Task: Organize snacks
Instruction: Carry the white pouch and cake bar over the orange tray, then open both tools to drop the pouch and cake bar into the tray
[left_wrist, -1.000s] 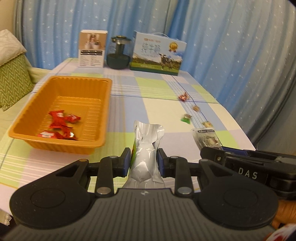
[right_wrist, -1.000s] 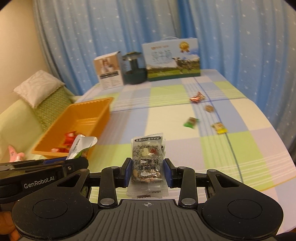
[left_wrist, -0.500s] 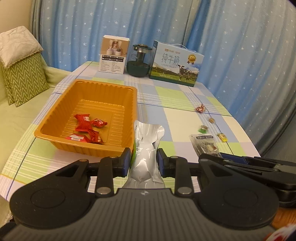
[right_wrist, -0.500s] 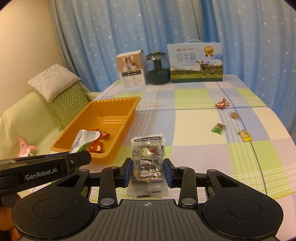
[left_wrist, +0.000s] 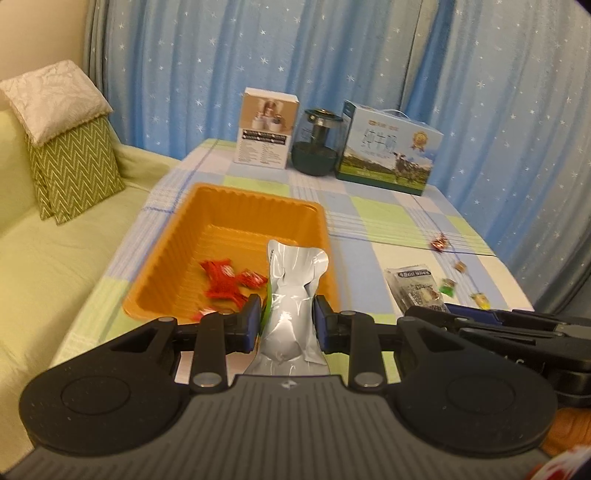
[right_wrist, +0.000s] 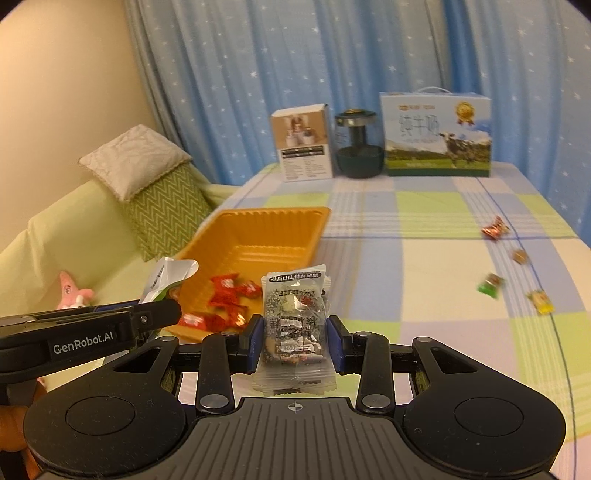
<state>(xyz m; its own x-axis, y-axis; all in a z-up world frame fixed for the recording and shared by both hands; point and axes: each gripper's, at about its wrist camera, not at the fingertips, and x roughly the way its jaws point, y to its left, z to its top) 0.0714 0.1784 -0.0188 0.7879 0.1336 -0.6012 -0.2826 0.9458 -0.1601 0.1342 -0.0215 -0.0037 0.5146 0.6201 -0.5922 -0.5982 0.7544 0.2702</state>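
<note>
My left gripper (left_wrist: 287, 321) is shut on a silver foil snack pouch (left_wrist: 293, 295), held above the near right edge of the orange tray (left_wrist: 236, 206). The tray holds several red candies (left_wrist: 225, 280). My right gripper (right_wrist: 294, 341) is shut on a clear packet of mixed snack (right_wrist: 294, 328), held above the table just right of the tray (right_wrist: 266, 229). The left gripper and its pouch (right_wrist: 168, 277) show at the left of the right wrist view. The clear packet (left_wrist: 413, 288) shows in the left wrist view.
Small wrapped candies lie in a row at the table's right: red (right_wrist: 495, 229), brown (right_wrist: 519, 255), green (right_wrist: 489, 284), yellow (right_wrist: 540, 301). A white box (right_wrist: 304, 142), a dark jar (right_wrist: 358, 147) and a milk carton box (right_wrist: 437, 134) stand at the back. A sofa with cushions (left_wrist: 70, 162) is on the left.
Both grippers have moved left towards the tray, each still holding its packet. The tray now lies directly ahead of the left gripper.
</note>
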